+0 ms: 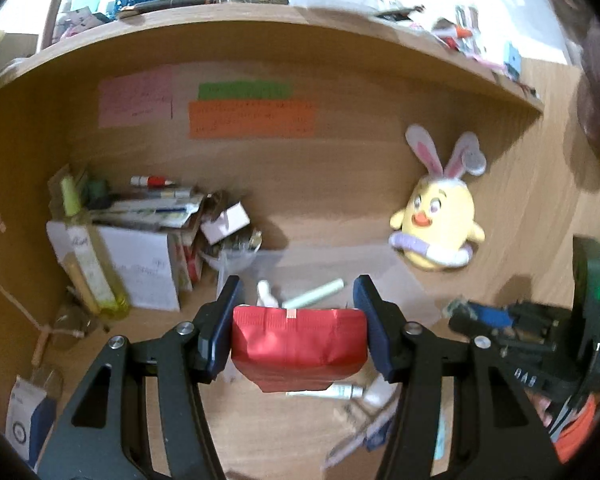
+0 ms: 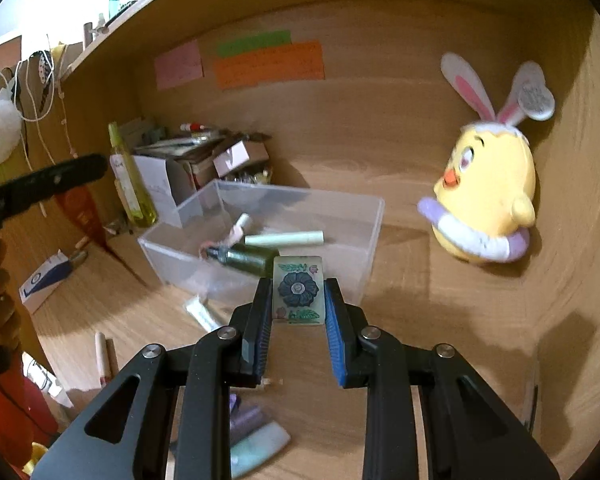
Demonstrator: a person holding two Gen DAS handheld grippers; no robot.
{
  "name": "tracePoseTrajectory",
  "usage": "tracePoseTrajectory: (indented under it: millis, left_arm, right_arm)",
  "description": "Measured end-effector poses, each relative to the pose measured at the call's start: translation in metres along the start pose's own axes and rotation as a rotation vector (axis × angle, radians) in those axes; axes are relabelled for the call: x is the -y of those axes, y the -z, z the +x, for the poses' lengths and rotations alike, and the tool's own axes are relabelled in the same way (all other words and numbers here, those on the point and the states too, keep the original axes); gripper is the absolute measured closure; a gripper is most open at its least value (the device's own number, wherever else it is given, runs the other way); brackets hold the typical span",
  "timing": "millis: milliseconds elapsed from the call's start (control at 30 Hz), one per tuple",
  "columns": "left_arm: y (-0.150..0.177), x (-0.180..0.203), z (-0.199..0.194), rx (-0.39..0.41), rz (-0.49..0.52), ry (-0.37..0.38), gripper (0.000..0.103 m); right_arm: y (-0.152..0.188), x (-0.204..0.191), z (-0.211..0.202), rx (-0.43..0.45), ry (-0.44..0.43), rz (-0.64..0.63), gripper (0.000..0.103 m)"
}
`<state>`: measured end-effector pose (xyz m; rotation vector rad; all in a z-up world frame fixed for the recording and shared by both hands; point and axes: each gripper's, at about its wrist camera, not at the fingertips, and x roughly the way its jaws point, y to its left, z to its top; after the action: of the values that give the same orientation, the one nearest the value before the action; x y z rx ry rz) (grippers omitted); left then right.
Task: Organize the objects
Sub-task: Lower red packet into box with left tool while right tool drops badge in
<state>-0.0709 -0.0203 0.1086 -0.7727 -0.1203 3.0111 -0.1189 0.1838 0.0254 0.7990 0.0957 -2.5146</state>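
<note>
Warm, dim light inside the wooden desk alcove (image 1: 340, 184) — daylight blows out white above the shelf (image 1: 260, 16). Soft shadows trail off the plush chick (image 2: 488, 200) and the clear bin (image 2: 364, 216). Fisheye bends every edge, corners go black — the background is smeared, slightly blurred.

desk (image 2: 440, 340): light wood, warmly lit | back panel (image 1: 340, 168): wood, paper notes (image 1: 252, 120) stuck at the far left | shelf (image 1: 260, 20): above, crowded, bright daylight seen behind
</note>
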Motion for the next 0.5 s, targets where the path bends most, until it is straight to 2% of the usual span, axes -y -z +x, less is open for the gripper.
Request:
tracePoseTrajectory:
  millis: [233,400,500]
  left_arm:
    - [-0.034,-0.007,0.043,-0.016,-0.011,-0.034,0.047]
    - [-0.045,-0.009,0.085,-0.04,-0.016,-0.06,0.047]
    - [-0.041,-0.009,0.104,-0.037,-0.006,-0.074,0.047]
  right_arm:
    - [-0.026,0.0,0.023,-0.001,-0.01,-0.007,0.081]
    - [-0.041,0.003,0.054,-0.051,-0.004,-0.017,0.081]
    - [-0.046,0.006,0.075,-0.095,0.001,-0.023,0.081]
